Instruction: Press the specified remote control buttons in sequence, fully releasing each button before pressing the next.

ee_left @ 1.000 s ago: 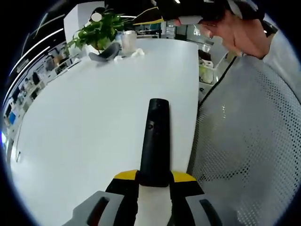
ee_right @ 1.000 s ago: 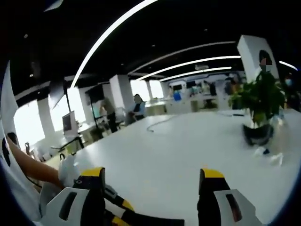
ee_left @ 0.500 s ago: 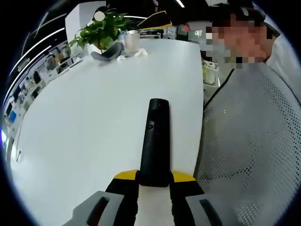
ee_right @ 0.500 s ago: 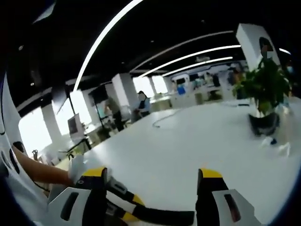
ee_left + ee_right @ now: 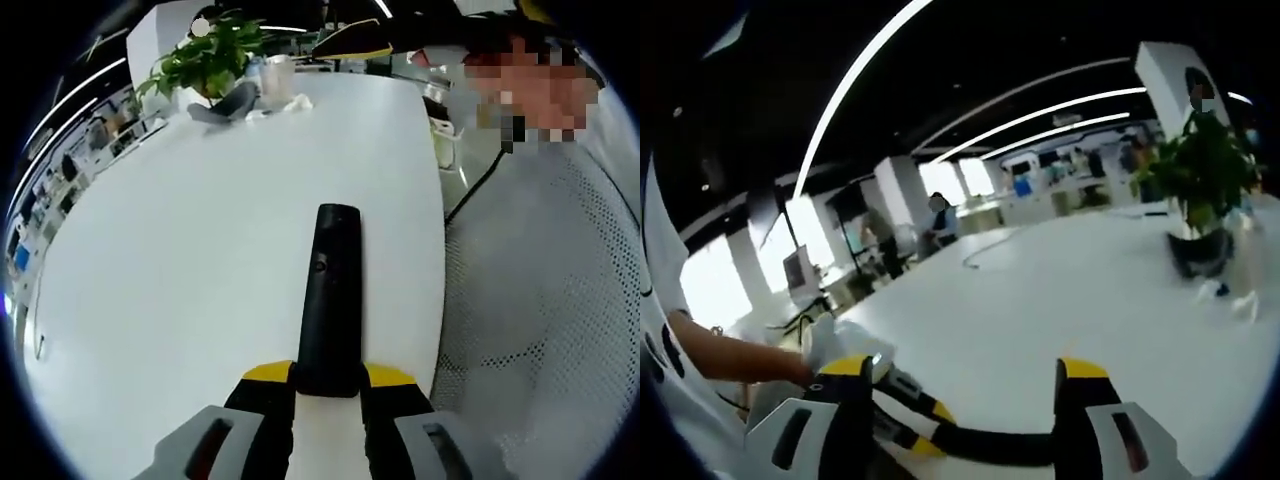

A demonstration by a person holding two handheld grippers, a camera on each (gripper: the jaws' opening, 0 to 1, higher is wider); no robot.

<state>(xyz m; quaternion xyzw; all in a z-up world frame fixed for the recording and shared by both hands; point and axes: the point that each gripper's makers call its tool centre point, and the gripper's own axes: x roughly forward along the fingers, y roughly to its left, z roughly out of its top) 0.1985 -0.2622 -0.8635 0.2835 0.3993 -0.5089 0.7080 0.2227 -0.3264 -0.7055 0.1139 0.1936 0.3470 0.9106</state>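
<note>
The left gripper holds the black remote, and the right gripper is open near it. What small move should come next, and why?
Probably lower the right gripper toward the remote control, which the left gripper holds clamped at its near end. The right jaws are open, and the remote passes low between them, apparently untouched.

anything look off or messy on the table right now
Mostly tidy. The remote control sits straight, clamped in the left gripper above the white table. Only oddity: a crumpled white scrap lies loose near the potted plant at the far end.
</note>
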